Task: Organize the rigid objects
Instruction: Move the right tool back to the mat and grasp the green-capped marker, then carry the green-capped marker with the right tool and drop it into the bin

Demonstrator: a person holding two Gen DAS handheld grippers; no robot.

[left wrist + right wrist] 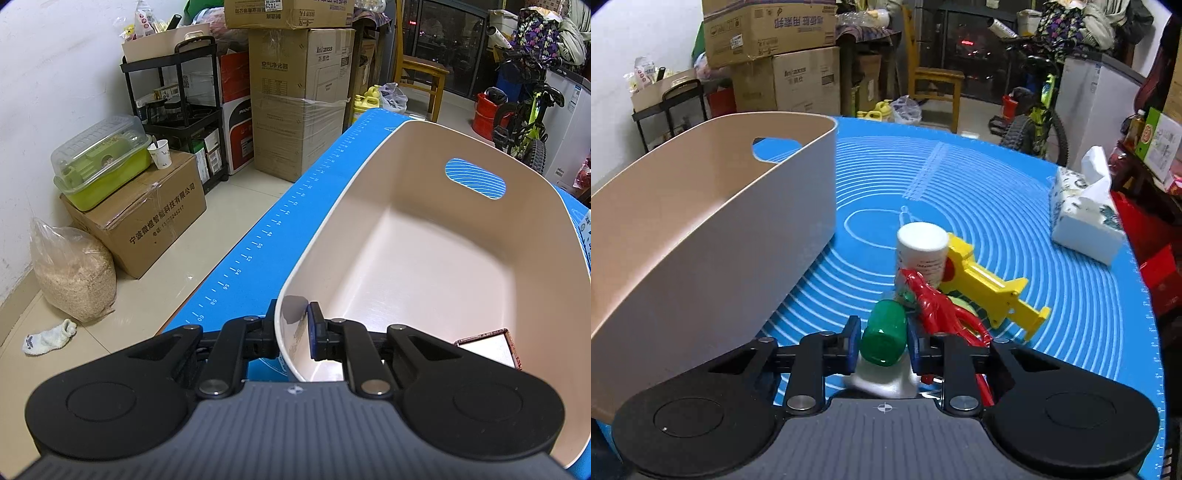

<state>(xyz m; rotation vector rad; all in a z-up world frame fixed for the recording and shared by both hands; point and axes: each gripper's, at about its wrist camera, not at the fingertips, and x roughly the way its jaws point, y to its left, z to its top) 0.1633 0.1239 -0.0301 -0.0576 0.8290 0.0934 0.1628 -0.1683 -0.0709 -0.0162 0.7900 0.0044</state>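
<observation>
Green-capped white bottle point(882, 343) in right gripper point(881, 341) jaws; left gripper point(291, 334) jaws clamping smooth beige bin point(424, 258) wall.

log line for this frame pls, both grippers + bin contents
left gripper: jaws clamp bin near wall | right gripper: jaws around green-capped bottle on mat | in bin: one small box

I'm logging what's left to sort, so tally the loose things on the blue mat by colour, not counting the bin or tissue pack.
White: 1, the white jar
Yellow: 1, the yellow toy
Red: 1, the red toy
Green-capped: 1, the green-capped bottle in the right tool
Total: 4
</observation>
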